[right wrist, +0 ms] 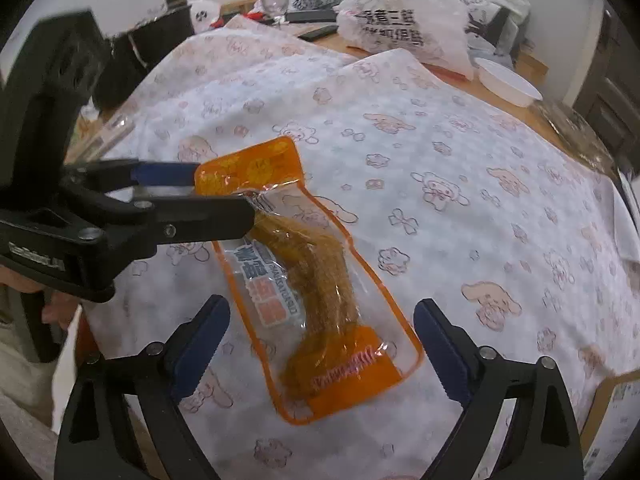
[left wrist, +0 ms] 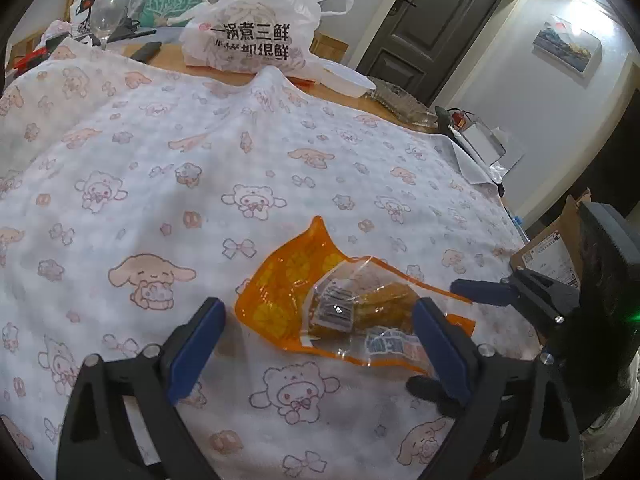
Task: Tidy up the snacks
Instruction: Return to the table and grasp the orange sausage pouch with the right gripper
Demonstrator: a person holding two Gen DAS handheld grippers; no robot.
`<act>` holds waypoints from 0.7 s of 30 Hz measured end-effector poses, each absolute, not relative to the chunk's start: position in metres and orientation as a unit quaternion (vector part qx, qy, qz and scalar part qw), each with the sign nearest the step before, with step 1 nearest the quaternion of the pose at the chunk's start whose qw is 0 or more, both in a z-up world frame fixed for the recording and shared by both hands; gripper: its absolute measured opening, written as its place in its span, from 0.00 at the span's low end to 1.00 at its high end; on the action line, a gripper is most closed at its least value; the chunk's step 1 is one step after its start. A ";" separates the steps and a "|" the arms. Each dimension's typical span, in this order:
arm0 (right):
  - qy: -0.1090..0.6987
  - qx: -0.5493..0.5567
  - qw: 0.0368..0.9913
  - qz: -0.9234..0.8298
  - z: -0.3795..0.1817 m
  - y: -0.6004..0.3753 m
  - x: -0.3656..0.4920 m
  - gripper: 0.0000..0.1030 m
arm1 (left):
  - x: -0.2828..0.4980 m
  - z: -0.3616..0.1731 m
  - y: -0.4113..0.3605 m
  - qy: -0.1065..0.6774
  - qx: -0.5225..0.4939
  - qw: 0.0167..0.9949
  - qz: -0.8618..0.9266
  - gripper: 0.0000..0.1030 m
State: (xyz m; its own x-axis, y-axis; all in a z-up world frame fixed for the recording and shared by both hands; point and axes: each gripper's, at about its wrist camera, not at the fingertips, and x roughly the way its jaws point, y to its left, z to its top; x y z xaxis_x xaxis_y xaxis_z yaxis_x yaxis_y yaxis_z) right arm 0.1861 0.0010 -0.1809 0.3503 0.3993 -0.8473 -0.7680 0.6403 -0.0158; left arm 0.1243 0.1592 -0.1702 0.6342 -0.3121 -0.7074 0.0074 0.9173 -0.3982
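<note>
An orange and clear snack packet with brown strips inside lies flat on the cartoon-print cloth; it also shows in the right wrist view. My left gripper is open, its blue-padded fingers either side of the packet's near end. In the right wrist view the left gripper reaches in from the left over the packet's far end. My right gripper is open, straddling the packet's near end. In the left wrist view the right gripper's fingers come in from the right.
A white plastic bag with black characters sits at the far side on the wooden table. Beside it is a white bowl. A wine glass and clutter stand at the back left. A cardboard box is at the right.
</note>
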 end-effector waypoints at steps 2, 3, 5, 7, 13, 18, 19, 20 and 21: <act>0.435 -0.225 0.792 0.364 -0.184 0.006 0.186 0.90 | 0.125 -0.171 0.160 0.417 -0.184 0.885 -0.092 0.90; 0.435 -0.233 0.791 0.363 -0.186 0.007 0.186 0.91 | 0.125 -0.171 0.160 0.417 -0.185 0.885 -0.093 0.90; 0.435 -0.237 0.789 0.363 -0.190 0.009 0.186 0.97 | 0.125 -0.171 0.161 0.416 -0.185 0.886 -0.093 0.90; 0.445 -0.226 0.788 0.361 -0.192 0.007 0.191 0.99 | 0.125 -0.171 0.161 0.415 -0.184 0.886 -0.093 0.90; 0.454 -0.212 0.796 0.340 -0.194 -0.001 0.198 1.00 | 0.126 -0.171 0.161 0.415 -0.184 0.886 -0.092 0.90; 0.440 -0.234 0.787 0.363 -0.193 0.004 0.184 0.98 | 0.126 -0.171 0.161 0.416 -0.184 0.886 -0.092 0.90; 0.434 -0.237 0.790 0.363 -0.192 0.005 0.183 0.97 | 0.126 -0.171 0.161 0.416 -0.184 0.886 -0.093 0.90; 0.429 -0.237 0.793 0.361 -0.191 0.005 0.183 0.94 | 0.126 -0.171 0.162 0.416 -0.185 0.886 -0.093 0.90; 0.428 -0.233 0.796 0.359 -0.190 0.004 0.184 0.89 | 0.126 -0.171 0.162 0.416 -0.186 0.885 -0.095 0.90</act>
